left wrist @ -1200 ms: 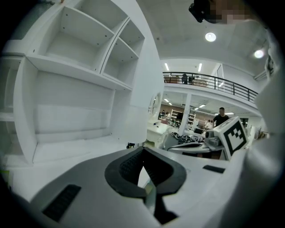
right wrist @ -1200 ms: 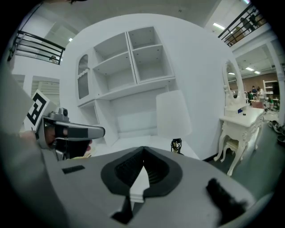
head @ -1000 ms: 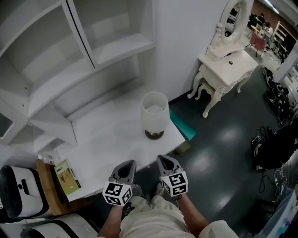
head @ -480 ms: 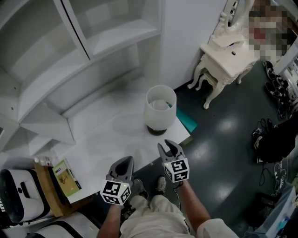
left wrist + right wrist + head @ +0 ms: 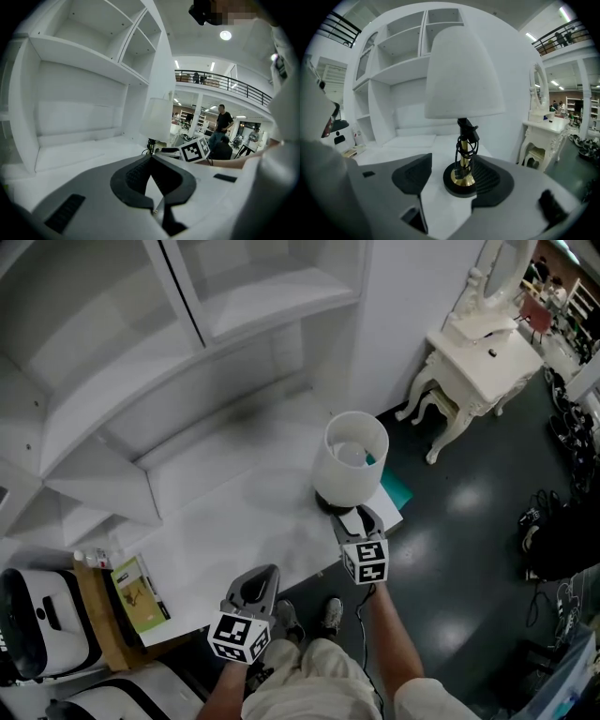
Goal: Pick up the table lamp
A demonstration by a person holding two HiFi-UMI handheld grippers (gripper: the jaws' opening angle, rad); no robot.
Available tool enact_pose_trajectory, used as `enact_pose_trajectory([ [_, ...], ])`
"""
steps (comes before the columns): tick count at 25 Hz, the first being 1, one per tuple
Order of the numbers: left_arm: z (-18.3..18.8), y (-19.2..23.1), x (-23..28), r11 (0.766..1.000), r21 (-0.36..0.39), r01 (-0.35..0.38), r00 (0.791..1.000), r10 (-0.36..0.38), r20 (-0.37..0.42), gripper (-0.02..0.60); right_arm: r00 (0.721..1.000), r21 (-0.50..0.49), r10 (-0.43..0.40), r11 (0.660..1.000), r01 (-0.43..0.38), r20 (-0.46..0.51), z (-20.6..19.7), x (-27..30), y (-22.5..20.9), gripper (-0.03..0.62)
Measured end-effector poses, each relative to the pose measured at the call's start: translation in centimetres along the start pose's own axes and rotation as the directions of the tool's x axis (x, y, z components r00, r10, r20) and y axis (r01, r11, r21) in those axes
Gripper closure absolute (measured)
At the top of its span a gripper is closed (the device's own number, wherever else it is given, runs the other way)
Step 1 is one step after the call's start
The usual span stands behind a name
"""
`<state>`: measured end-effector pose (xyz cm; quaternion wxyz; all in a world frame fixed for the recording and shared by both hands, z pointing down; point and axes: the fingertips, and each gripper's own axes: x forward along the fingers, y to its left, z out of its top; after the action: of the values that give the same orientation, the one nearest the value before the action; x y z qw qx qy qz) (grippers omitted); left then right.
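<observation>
The right gripper (image 5: 358, 518) has come forward to the table lamp (image 5: 349, 460), which stands upright on the white desk (image 5: 225, 507). Its jaws have just been opening and now stand wide, the lamp's black base (image 5: 455, 190) between their tips, nothing gripped yet. The left gripper (image 5: 255, 582) hangs well back from the lamp, jaws together, empty. Closing low on the lamp looks next.

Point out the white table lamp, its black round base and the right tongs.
White table lamp (image 5: 339, 476), head view: shade's outer side.
Black round base (image 5: 454, 189), right gripper view: front rim.
Right tongs (image 5: 360, 517), head view: between tips.
</observation>
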<state>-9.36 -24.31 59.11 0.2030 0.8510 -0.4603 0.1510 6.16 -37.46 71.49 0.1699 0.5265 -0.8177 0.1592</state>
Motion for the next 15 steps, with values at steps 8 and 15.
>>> enact_pose_trajectory([
  [8, -0.6, 1.0, -0.9, 1.0, -0.004, -0.014, 1.0, 0.014, -0.014, 0.573, 1.0, -0.006, 0.001, 1.0, -0.001, -0.016, 0.1, 4.4, -1.8, 0.301],
  [15, -1.7, 1.4, -1.3, 1.0, -0.009, -0.023, 0.999, 0.023, -0.034, 0.572, 1.0, 0.01, -0.013, 1.0, 0.013, -0.015, 0.7, 7.8, -3.0, 0.299],
])
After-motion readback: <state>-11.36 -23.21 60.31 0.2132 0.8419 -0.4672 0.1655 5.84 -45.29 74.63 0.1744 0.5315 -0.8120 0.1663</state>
